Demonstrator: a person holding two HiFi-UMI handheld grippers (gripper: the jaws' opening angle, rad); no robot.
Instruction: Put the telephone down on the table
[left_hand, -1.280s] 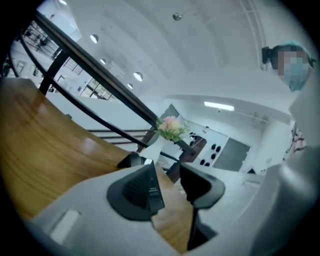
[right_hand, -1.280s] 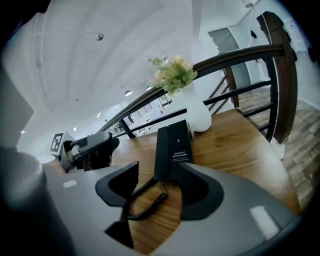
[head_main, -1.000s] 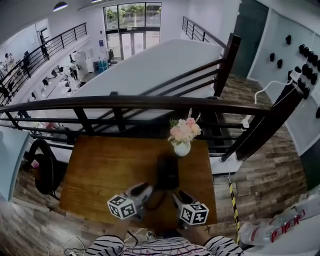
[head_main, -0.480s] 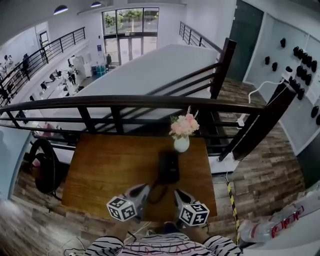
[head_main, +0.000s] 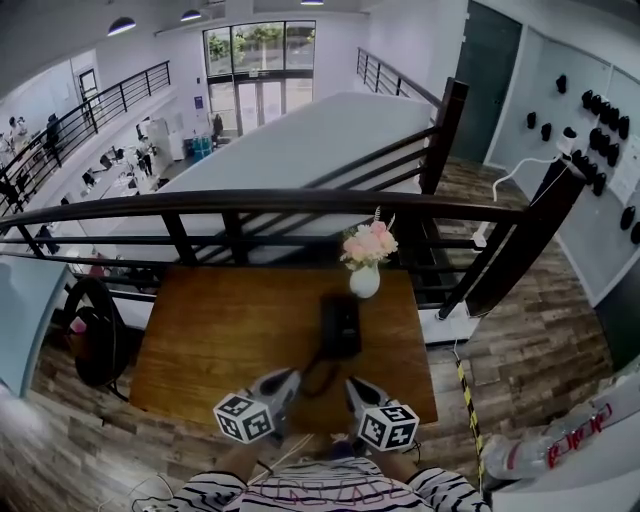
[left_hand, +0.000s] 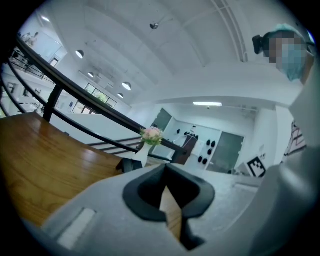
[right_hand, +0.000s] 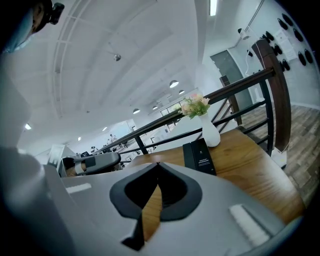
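Note:
The black telephone (head_main: 340, 325) lies flat on the wooden table (head_main: 220, 330), just in front of the vase, and its cord (head_main: 318, 382) curls back toward the near edge. In the right gripper view the telephone (right_hand: 199, 156) lies ahead, apart from the jaws. My left gripper (head_main: 288, 378) and right gripper (head_main: 355, 384) hover over the near edge, either side of the cord. Both are shut and hold nothing: the left gripper (left_hand: 165, 167) and the right gripper (right_hand: 158, 164) each show pads meeting with only table seen past them.
A white vase of pink flowers (head_main: 365, 265) stands at the table's far edge, right behind the telephone. A dark railing (head_main: 250, 205) runs along the far side, over a drop to a lower floor. A black bag (head_main: 95, 340) hangs left of the table.
Both grippers have drawn back from the telephone toward the near edge. The telephone has stayed on the table.

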